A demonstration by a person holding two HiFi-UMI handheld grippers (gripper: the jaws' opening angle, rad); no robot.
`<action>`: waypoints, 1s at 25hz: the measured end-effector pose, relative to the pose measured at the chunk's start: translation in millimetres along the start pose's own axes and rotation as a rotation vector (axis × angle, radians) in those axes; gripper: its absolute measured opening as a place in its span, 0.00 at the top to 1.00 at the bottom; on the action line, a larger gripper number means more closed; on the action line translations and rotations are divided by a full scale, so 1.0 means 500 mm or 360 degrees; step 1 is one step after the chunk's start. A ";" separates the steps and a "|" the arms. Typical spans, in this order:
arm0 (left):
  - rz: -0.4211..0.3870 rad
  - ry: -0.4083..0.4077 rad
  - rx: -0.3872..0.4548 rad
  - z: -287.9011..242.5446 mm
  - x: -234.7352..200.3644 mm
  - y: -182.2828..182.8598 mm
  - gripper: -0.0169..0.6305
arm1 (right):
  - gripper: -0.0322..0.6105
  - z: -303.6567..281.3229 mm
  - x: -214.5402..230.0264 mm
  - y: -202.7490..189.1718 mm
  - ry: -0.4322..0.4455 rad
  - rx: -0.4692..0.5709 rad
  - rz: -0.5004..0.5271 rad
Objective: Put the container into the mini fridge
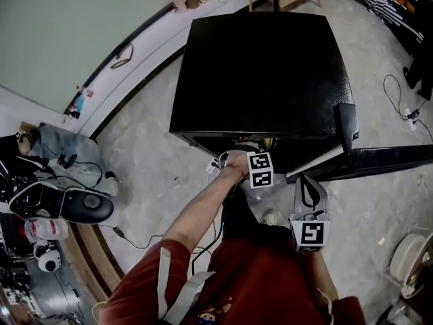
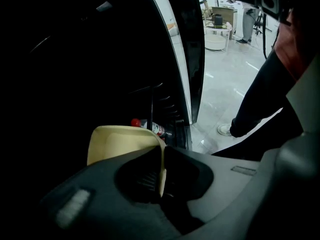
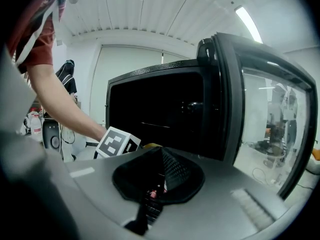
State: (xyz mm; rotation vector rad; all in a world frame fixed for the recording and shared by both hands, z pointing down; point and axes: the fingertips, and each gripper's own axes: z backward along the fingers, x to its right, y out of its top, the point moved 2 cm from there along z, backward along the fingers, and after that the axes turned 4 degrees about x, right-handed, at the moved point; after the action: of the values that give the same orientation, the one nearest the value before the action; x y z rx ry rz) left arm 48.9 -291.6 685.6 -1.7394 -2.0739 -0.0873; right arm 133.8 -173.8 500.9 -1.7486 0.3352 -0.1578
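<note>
A pale yellow container hangs in the dark opening of the black mini fridge. My left gripper is shut on its rim, which is pinched edge-on between the jaws. In the head view the left gripper reaches into the fridge front, and a sliver of the container shows there. The fridge door stands swung open to the right. My right gripper hangs lower, just in front of the door, with its jaws together and nothing between them.
A red-capped bottle lies on a shelf inside the door. A person's shoe stands on the floor by the door. Cables and gear lie at the left, and a cord at the right.
</note>
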 end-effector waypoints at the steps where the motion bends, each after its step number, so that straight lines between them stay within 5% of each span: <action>1: -0.0003 0.0002 0.0005 -0.004 -0.001 0.002 0.92 | 0.95 0.003 0.000 0.000 -0.0001 -0.0005 -0.0003; 12: -0.0029 0.0048 0.0061 -0.027 -0.055 0.004 0.91 | 0.95 -0.001 -0.005 0.004 0.0001 -0.0036 -0.0010; 15: -0.0037 0.0067 0.0062 -0.030 -0.064 0.004 0.90 | 0.95 0.001 -0.011 0.004 -0.0002 -0.0041 0.0100; 25: -0.0112 0.0245 0.0081 -0.042 -0.089 0.006 0.87 | 0.95 0.012 -0.020 -0.007 -0.0015 -0.0074 0.0172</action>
State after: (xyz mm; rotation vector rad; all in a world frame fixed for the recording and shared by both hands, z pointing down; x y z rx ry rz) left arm 63.1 -338.9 687.8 -1.5782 -2.0077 -0.1820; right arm 126.7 -164.6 504.1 -1.7717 0.4285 -0.0646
